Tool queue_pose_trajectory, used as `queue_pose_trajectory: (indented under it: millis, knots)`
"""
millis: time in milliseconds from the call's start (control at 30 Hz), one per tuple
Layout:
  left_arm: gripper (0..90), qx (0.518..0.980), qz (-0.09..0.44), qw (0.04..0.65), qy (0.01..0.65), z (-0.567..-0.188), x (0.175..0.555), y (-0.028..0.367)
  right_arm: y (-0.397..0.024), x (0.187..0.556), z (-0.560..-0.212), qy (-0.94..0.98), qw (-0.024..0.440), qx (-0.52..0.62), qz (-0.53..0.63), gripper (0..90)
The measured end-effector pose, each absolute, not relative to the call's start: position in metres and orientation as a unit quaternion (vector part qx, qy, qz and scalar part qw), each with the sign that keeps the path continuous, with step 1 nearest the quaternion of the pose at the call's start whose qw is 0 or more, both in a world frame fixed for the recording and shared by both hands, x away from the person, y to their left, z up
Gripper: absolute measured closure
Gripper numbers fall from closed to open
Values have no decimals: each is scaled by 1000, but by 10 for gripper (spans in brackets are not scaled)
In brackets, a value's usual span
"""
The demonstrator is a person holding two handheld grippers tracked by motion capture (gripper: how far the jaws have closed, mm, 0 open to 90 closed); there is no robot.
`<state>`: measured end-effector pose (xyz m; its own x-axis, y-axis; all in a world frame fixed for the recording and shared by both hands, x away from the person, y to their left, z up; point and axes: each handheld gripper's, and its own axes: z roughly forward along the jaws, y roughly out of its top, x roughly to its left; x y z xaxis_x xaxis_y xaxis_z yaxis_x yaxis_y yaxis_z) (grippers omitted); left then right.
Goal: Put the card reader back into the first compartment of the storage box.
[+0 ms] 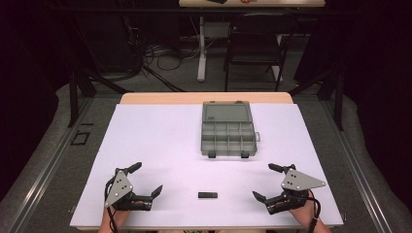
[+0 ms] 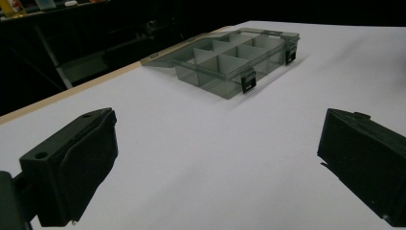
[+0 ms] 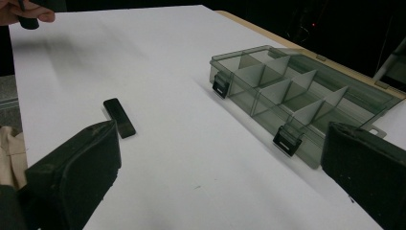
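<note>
The left gripper (image 1: pixel 147 180) is resting left of the bar (image 1: pixel 207 195), jaws spread and empty. The bar, small, flat, black and oblong, is lying on the white table (image 1: pixel 160 141), well short of the open grey box (image 1: pixel 228 131). The right gripper (image 1: pixel 265 181) is sitting right of the bar, jaws spread and empty.

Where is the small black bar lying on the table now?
In the high view the small black bar lies flat on the white table near its front edge, between the left tongs and right tongs, before the open organizer box.
</note>
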<state>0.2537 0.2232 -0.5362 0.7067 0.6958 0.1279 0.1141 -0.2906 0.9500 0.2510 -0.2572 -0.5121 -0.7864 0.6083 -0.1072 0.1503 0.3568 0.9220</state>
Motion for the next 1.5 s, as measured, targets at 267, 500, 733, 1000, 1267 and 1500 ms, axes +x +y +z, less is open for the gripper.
queue_pose_trajectory:
  millis: [267,500,733,1000,1267,1500]
  knots:
    - [1,757,271,530,270,-537,255,223,-246,261,-511,809,202,228,503,0]
    - [1,755,273,532,268,-536,254,224,-235,270,-509,818,188,219,499,0]
    - [1,758,271,529,269,-536,256,223,-225,276,-506,826,175,204,495,0]
    - [1,755,274,532,269,-535,255,224,-211,284,-509,839,156,191,485,0]
    - [1,756,274,531,266,-535,254,223,-199,290,-510,848,147,177,478,0]
    - [1,756,273,531,269,-535,255,224,-186,293,-510,855,134,160,476,0]
